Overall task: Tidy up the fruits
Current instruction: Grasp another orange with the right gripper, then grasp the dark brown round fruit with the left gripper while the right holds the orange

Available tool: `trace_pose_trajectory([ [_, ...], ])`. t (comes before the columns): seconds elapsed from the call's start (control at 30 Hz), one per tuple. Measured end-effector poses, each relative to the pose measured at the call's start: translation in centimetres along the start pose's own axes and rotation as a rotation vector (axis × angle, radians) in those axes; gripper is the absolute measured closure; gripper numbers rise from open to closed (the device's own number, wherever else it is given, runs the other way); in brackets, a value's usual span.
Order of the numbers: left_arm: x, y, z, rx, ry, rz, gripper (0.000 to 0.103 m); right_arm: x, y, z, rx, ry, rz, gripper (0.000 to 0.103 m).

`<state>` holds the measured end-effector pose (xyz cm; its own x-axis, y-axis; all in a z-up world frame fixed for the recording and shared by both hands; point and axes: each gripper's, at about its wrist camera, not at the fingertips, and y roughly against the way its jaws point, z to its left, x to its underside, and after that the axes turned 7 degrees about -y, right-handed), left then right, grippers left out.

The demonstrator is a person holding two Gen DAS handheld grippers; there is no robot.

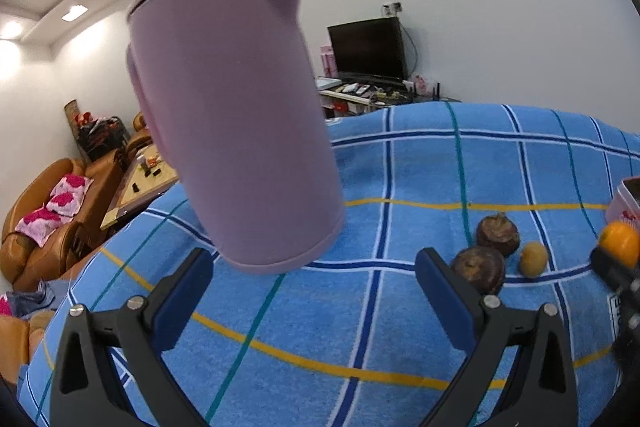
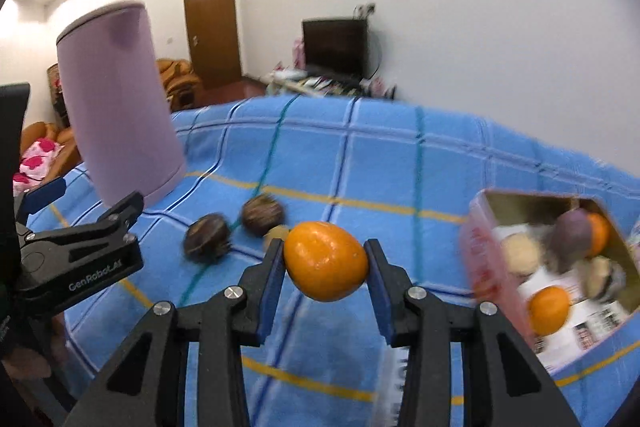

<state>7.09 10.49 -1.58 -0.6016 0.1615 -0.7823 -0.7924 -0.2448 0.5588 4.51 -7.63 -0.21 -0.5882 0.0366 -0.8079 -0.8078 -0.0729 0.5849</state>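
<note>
Item in hand: one orange (image 2: 326,261), pinched between the pads of my right gripper (image 2: 326,263) and lifted clear of the blue checked cloth (image 2: 360,163) that covers the desk. I judge the step to be the carry, pick-up done and drop-off not yet made. The destination is the pink tin box (image 2: 480,267), which stands open just to the right of the held fruit. The next move, as I read it, calls for swinging the orange rightward over the near rim of the box, lowering it onto a free patch among the contents, and only then letting the pads part; the picture is blurred, so I would clear the rim with margin. Box contents, counted as best the blur allows: two oranges, one dark purplish fruit, two or three pale round ones; the exact number I cannot tell. Left on the cloth: two dark brown round fruits (image 1: 498,235) lying close together, and one small yellowish fruit (image 1: 533,259) just beside them, three pieces in all. One lilac jug (image 1: 236,115) with a lid and handle stands on the cloth, well apart from the box, no part of the sorting. My left gripper (image 1: 316,283) hangs spread and empty in front of the jug, touching nothing.
</note>
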Motion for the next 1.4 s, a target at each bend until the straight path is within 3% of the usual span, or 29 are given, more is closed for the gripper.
trace_pose_trajectory([
  [0.23,0.1,-0.2,0.2,0.041,-0.004,0.003,0.0,0.4,2.6,-1.1,0.02,0.045,-0.082,0.061],
  [0.4,0.4,-0.7,-0.1,0.219,0.068,0.037,0.003,0.6,3.1,-1.6,0.011,0.026,-0.08,0.061],
  [0.5,0.4,-1.2,-1.2,0.316,0.092,0.085,0.01,0.6,3.2,-1.5,0.006,0.032,-0.088,0.061],
  [0.8,-1.3,-3.1,-4.8,0.288,-0.011,0.163,0.012,0.4,3.6,-2.1,-0.022,-0.002,-0.1,0.061],
  [1.0,-1.3,-5.4,-5.2,0.357,0.022,0.241,0.032,0.2,3.3,-2.7,-0.019,-0.021,-0.087,0.061],
  [1.07,-1.2,-5.6,-4.7,0.388,0.055,0.237,0.038,0.3,3.0,-2.7,-0.019,-0.023,-0.079,0.061],
  [1.13,-1.2,-5.5,-4.1,0.413,0.08,0.222,0.059,0.3,2.9,-2.6,-0.015,-0.019,-0.077,0.061],
  [1.3,-1.0,-4.7,-3.0,0.404,0.124,0.176,0.06,0.4,3.0,-2.2,-0.007,-0.009,-0.097,0.061],
  [1.4,-0.8,-2.6,-2.6,0.36,0.127,0.084,0.06,0.5,3.4,-2.0,-0.004,0.001,-0.123,0.061],
])
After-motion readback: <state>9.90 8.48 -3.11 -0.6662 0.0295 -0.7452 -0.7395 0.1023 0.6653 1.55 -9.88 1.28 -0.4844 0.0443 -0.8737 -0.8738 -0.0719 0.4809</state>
